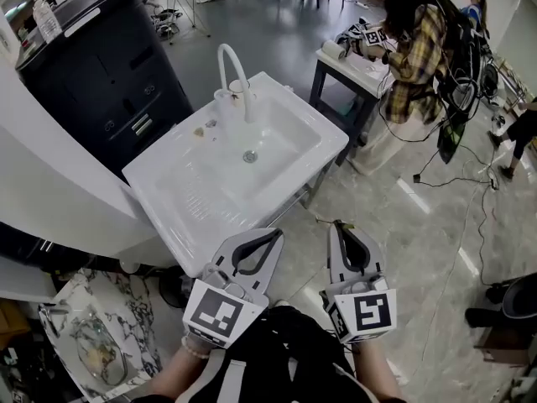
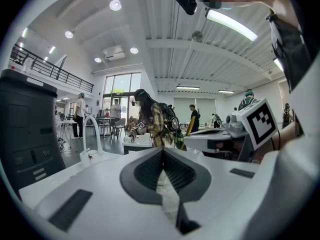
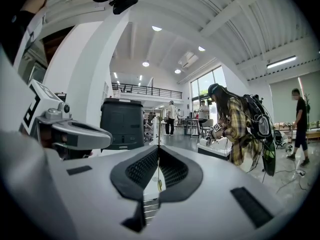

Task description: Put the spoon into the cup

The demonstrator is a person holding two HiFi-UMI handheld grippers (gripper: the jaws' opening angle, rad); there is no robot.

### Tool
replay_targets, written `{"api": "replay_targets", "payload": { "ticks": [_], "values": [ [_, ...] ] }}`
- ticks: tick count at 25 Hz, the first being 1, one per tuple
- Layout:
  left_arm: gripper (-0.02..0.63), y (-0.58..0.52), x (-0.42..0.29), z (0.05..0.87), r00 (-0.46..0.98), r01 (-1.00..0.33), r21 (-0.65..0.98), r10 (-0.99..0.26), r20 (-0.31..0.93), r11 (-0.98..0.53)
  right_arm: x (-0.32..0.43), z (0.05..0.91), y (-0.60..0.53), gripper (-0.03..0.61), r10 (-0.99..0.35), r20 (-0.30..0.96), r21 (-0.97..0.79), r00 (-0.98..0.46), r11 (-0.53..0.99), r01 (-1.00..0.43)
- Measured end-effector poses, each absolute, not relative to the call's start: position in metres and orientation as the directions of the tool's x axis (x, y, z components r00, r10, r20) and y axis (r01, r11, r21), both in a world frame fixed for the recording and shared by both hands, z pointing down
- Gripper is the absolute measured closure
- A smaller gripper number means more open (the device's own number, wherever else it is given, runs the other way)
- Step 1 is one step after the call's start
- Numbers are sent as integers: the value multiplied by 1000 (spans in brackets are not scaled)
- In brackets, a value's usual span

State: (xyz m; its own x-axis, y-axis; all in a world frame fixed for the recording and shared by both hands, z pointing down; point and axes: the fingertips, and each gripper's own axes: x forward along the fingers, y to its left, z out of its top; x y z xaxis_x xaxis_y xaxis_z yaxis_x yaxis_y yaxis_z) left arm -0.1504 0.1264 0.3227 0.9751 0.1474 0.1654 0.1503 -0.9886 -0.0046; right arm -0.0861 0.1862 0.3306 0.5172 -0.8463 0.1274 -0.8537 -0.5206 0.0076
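Beside faucet (image 2: 98, 134): small white cup (image 2: 91, 158); left claw (image 1: 276, 234), right claw (image 1: 337, 224) together, empty.

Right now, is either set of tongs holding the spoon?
No, the left tongs and right tongs are both shut with nothing between them.

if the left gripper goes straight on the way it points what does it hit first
Nothing near, it seems. The left gripper, shut and empty, points level over the right corner of the sink, toward the person in plaid at the far table. Height over the rim is hard to judge.
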Motion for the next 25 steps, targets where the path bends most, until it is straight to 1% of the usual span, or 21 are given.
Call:
{"api": "replay_targets", "payload": {
  "ticks": [7,16,25],
  "values": [
    [617,153,-152,325,978,137,-3,134,158,-991,-87,330,212,571,-854,118,16,506,-508,-861],
    [617,183,-148,330,978,140,-1,138,156,-990,-82,337,242,571,-850,137,1,508,-513,-858],
    [617,183,-119,333,972,172,-9,169,164,-985,-56,344,245,571,-834,136,-23,535,-542,-840]
  ]
}}
